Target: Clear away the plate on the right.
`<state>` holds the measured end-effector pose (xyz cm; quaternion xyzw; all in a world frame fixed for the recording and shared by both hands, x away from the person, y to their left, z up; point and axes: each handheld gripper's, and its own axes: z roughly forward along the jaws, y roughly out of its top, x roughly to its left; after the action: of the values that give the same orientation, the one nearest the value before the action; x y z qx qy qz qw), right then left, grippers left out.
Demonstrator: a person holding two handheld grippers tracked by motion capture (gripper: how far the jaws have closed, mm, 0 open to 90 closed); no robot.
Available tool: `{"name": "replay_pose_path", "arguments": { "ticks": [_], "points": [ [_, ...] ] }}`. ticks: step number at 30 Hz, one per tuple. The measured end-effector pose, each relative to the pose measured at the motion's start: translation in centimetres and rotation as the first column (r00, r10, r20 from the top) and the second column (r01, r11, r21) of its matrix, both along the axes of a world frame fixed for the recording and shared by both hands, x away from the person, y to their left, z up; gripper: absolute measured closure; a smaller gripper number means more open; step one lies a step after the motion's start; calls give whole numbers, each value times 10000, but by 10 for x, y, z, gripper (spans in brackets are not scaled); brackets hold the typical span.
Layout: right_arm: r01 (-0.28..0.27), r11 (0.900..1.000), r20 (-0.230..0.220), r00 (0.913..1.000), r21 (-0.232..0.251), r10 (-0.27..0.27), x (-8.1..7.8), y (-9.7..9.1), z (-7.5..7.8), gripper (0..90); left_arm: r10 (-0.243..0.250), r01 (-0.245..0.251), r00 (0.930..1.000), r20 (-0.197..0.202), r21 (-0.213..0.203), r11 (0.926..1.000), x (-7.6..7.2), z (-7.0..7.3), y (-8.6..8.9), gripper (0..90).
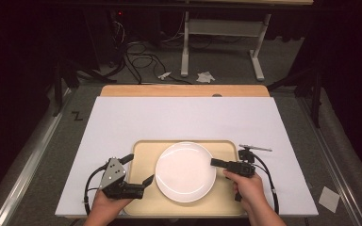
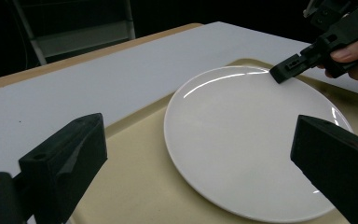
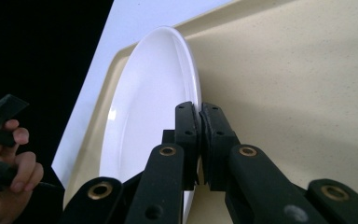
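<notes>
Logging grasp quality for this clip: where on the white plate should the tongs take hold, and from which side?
At the thin raised rim, from the side. The white plate lies flat in the tan tray, so only its edge lifts clear enough for a jaw to slip under. The right tongs already pinch the rim on the person's right; the left tongs, open, could take the opposite edge.

The table [image 1: 122,122] is bright under light from above, and the room around is dark. The plate [image 2: 242,140] shines with white streaks. Close jaws look blurry.
</notes>
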<state>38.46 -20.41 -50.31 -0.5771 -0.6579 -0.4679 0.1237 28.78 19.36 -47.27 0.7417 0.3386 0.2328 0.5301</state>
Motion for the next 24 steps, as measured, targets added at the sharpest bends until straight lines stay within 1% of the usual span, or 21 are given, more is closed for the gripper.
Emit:
{"name": "replay_pose_path", "arguments": {
  "ticks": [7, 10, 11, 12, 13, 14, 15, 17, 19, 21, 24],
  "points": [
    [-104, 9993, -19, 9999, -354, 104, 0, -1, -1, 867, -79, 79, 9999, -65, 50, 10000, 0, -1, -1, 44],
    [23, 9979, 41, 10000, -654, -21, 1, -4, -1, 872, -92, 93, 9999, -61, 58, 9999, 0, -1, -1, 44],
    [90, 9967, 68, 9999, -805, -85, 1, -5, -1, 900, -97, 97, 9999, -54, 83, 9999, 0, -1, -1, 44],
    [69, 9968, 63, 10000, -794, -64, 1, -7, -1, 900, -100, 100, 9999, -60, 81, 9999, 0, -1, -1, 45],
    [-7, 9977, 30, 10000, -678, 10, 1, -7, -1, 900, -106, 107, 9999, -66, 79, 9999, 0, -1, -1, 45],
    [9, 9971, 58, 10000, -765, -4, 0, -6, -1, 900, -107, 108, 9999, -71, 89, 9999, 0, -1, -2, 45],
    [28, 9954, 127, 9999, -962, -16, 0, -6, -1, 900, -107, 108, 9999, -71, 89, 9999, 0, -1, -2, 45],
    [36, 9952, 49, 10000, -981, -32, 0, -6, -1, 900, -118, 119, 9999, -42, 93, 9999, 0, -1, -2, 45],
    [122, 9953, 161, 9998, -965, -107, 0, -6, 0, 900, -127, 127, 9999, -46, 107, 9999, 0, -1, -2, 45],
    [67, 9951, 90, 9999, -983, -58, 0, -7, 0, 900, -108, 108, 9999, -45, 89, 9999, 0, -1, -2, 45],
    [79, 9949, 135, 9999, -1007, -66, 0, -7, 0, 900, -119, 120, 9999, -54, 113, 9999, 0, -1, -2, 45]
  ]
}}
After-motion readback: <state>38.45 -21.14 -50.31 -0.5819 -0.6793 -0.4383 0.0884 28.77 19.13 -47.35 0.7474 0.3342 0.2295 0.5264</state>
